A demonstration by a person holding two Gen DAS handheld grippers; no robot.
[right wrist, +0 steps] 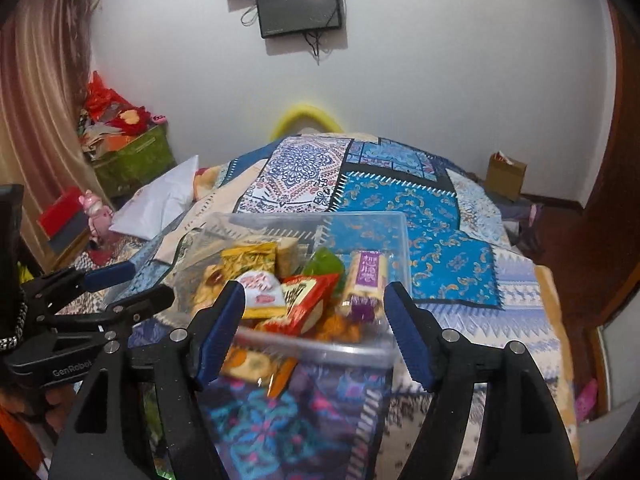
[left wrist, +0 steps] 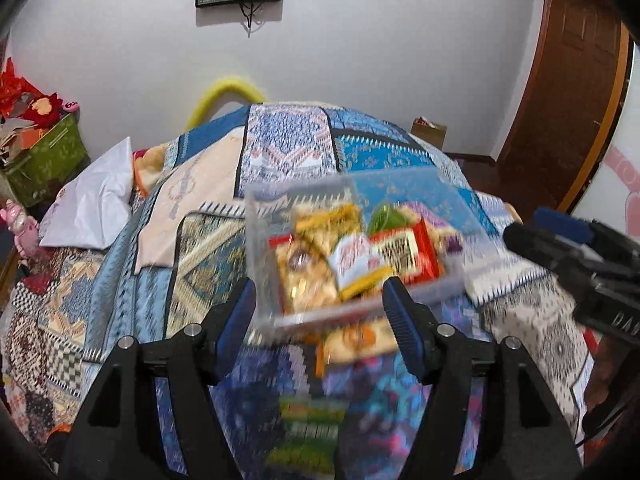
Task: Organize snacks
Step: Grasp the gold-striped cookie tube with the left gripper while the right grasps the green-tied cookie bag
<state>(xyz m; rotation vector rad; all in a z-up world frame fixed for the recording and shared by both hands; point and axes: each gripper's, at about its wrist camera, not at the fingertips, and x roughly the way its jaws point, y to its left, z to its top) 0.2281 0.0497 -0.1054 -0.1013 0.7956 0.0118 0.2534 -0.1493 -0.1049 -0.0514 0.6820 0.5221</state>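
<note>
Left tool (left wrist: 318, 304): jaws parted, nothing between the pads, clear of the box. Right tool (right wrist: 314, 308): jaws likewise parted and empty; in its own view the near rim of the box shows in the gap between the fingers, but the pads are not pressing on it.

Landmark: clear plastic box (right wrist: 394, 236), resting on the bed's patchwork quilt (right wrist: 440, 248). The box lies just beyond both tools' fingertips, straight ahead of each. In the left wrist view the right tool (left wrist: 524, 232) stands to the right of the box, near its right wall.

Contents of the box: a heap of wrapped snacks, including a red packet (right wrist: 308, 300), a gold packet (right wrist: 250, 258), a white and yellow packet (right wrist: 262, 292), a green piece (right wrist: 324, 262) and a purple-labelled bar (right wrist: 366, 276). The left wrist view is blurred; finer detail cannot be read there.

Just in front of the box, on the quilt: one orange-yellow snack packet (right wrist: 250, 364), outside the box and touching or nearly touching its near wall.

Beyond the box: a white pillow (right wrist: 160, 200) to its far left, and a wall-mounted screen (right wrist: 300, 8) on the far wall.
</note>
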